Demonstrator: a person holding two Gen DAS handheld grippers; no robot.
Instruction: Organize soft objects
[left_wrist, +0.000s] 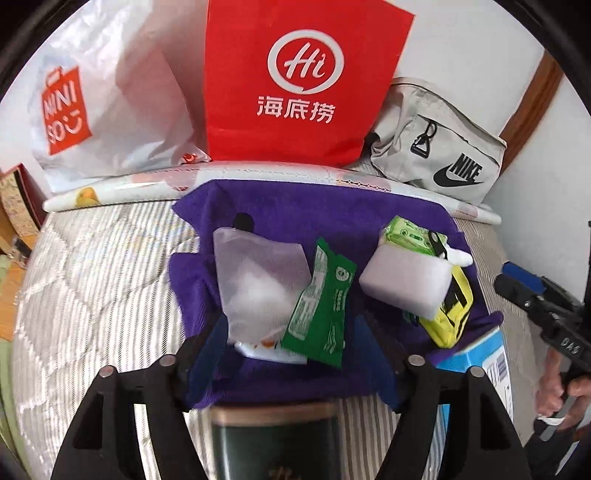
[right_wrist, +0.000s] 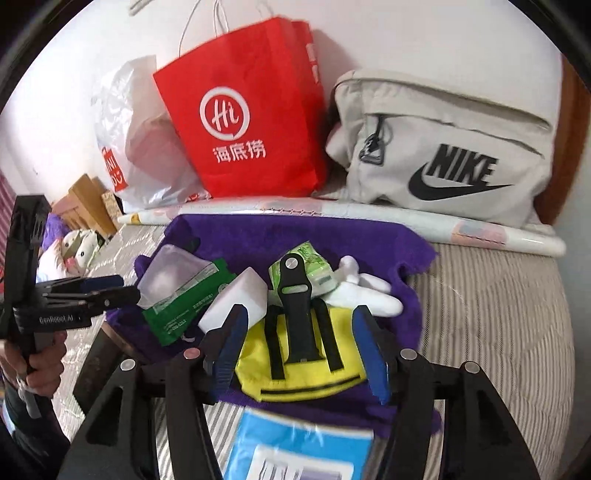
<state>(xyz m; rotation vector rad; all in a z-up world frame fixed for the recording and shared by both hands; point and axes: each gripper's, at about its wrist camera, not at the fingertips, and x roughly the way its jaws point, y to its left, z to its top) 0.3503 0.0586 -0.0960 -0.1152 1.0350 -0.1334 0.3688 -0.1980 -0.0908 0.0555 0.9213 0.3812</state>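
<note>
Across the frame's lower centre, both tongs, left (left_wrist: 291, 354) and right (right_wrist: 299, 354), are hanging part-open and empty over the purple towel (left_wrist: 314, 206), risking snagging its loosely piled soft items.

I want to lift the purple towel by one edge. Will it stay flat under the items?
Probably not. The purple towel already wrinkles and drapes, so it looks floppy. Loose things on it, like the white sponge block and green packet, would likely slide together.

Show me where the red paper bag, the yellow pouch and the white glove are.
red paper bag (left_wrist: 303, 81): left wrist view, its printed front.
yellow pouch (right_wrist: 295, 373): right wrist view, its yellow face.
white glove (right_wrist: 369, 291): right wrist view, its fingers.
</note>
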